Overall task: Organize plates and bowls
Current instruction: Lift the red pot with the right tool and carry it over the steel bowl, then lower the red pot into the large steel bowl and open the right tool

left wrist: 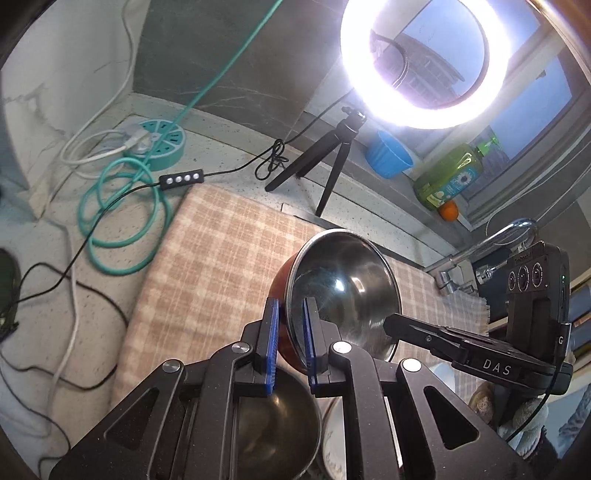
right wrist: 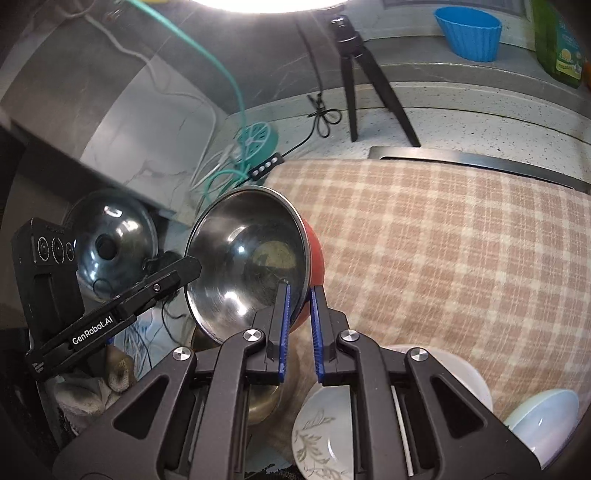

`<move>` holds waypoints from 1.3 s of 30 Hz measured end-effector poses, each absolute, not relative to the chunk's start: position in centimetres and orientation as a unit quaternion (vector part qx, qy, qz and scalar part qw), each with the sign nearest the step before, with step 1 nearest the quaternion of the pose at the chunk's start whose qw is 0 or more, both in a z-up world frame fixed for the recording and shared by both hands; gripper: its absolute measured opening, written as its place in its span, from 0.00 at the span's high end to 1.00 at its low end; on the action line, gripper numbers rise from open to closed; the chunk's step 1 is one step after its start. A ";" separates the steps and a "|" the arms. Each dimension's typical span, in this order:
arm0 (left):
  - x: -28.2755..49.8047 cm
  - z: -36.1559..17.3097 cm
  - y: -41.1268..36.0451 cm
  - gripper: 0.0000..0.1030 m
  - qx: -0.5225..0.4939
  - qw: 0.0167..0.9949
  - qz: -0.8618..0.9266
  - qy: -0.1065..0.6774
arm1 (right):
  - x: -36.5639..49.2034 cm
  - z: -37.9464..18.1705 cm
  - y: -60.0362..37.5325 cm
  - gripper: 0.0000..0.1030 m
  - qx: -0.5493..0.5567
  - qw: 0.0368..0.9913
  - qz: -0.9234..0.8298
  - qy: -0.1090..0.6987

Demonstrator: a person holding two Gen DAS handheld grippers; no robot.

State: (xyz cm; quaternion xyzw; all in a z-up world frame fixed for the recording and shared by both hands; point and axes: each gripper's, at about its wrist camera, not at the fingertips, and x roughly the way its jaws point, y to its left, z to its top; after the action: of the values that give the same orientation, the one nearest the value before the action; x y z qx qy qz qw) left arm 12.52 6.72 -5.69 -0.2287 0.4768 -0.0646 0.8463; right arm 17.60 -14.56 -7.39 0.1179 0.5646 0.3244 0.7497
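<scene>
Left wrist view shows two steel bowls: one red bowl (left wrist: pixel 340 288) held up on edge, and a second steel bowl (left wrist: pixel 273 424) lying below it under the tool's frame. Right wrist view adds a leaf-patterned plate (right wrist: pixel 317 435), a plain white dish (right wrist: pixel 465 373) behind it, and a pale blue bowl (right wrist: pixel 546 417) at the lower right, all on the checked cloth (right wrist: pixel 443 240) that covers the worktop (right wrist: pixel 480 110).

The red bowl is lifted clear of the cloth and tipped steeply, so its rim stands nearly upright. In the left wrist view its steel hollow faces right; in the right wrist view it faces left, toward the other tool.

The left tool (left wrist: pixel 290 339) is clenched on the bowl's rim, one blue pad on the red outside and one on the steel inside. The right tool (right wrist: pixel 299 325) grips the rim on the opposite side in the same way. Both tools reach forward and slightly upward, with the bowl pinched between them. One black tripod (right wrist: pixel 365 74) and one blue cup (right wrist: pixel 469 33) stand at the back.
</scene>
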 end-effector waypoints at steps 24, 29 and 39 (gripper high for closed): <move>3.3 -9.5 9.8 0.89 -0.246 0.819 -0.014 0.518 | 9.9 -10.8 -9.6 0.89 0.038 0.699 0.370 0.610; 3.4 -10.3 9.7 0.89 -0.240 0.815 -0.011 0.527 | 9.8 -11.9 -8.7 0.89 0.025 0.698 0.360 0.619; 3.6 -11.3 9.8 0.89 -0.236 0.811 -0.007 0.536 | 10.2 -12.5 -8.2 0.89 0.013 0.701 0.352 0.620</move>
State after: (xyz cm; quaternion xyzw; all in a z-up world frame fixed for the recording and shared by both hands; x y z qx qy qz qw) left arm 3.57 9.76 -11.35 -0.2359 0.5357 -0.0075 0.8107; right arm 10.18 -8.20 -12.50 0.0134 0.6203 0.3515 0.7011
